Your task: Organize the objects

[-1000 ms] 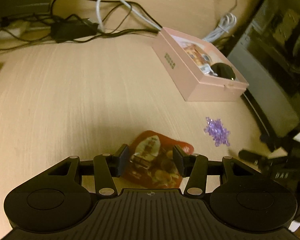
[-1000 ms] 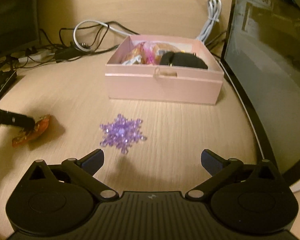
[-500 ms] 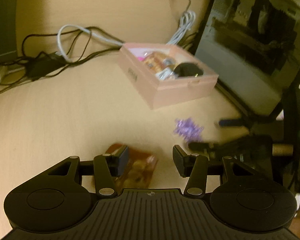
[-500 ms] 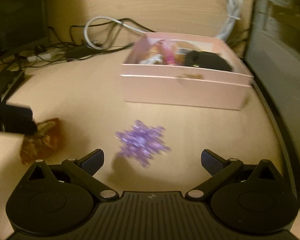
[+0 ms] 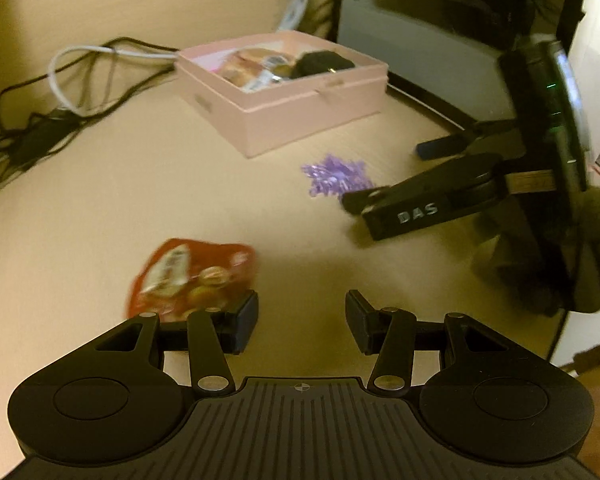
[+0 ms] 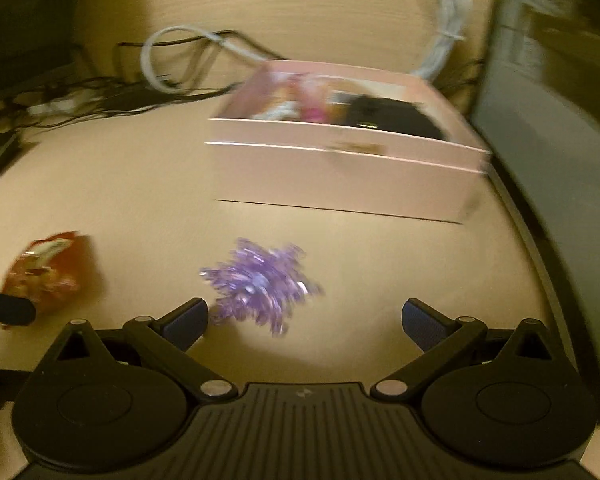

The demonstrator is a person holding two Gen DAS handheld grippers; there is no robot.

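The left gripper (image 5: 302,320) hangs over the pale wood counter (image 5: 100,200) with its fingers (image 5: 246,322) parted to a moderate gap and nothing between them. A red snack packet (image 5: 188,274) lies flat on the counter, just beyond and to the outer side of the left finger, partly overlapped by it in the left wrist view; contact cannot be confirmed. The right gripper (image 6: 304,318) has its fingers (image 6: 186,320) spread wide and empty. A purple snowflake ornament (image 6: 260,282) lies on the counter just ahead of that gap, nearer the left finger and blurred. Beyond it stands an open pink box (image 6: 340,176) holding wrapped snacks and a black object. Loose cables (image 5: 80,80) lie behind the box, and a dark monitor (image 5: 440,12) stands to its right.
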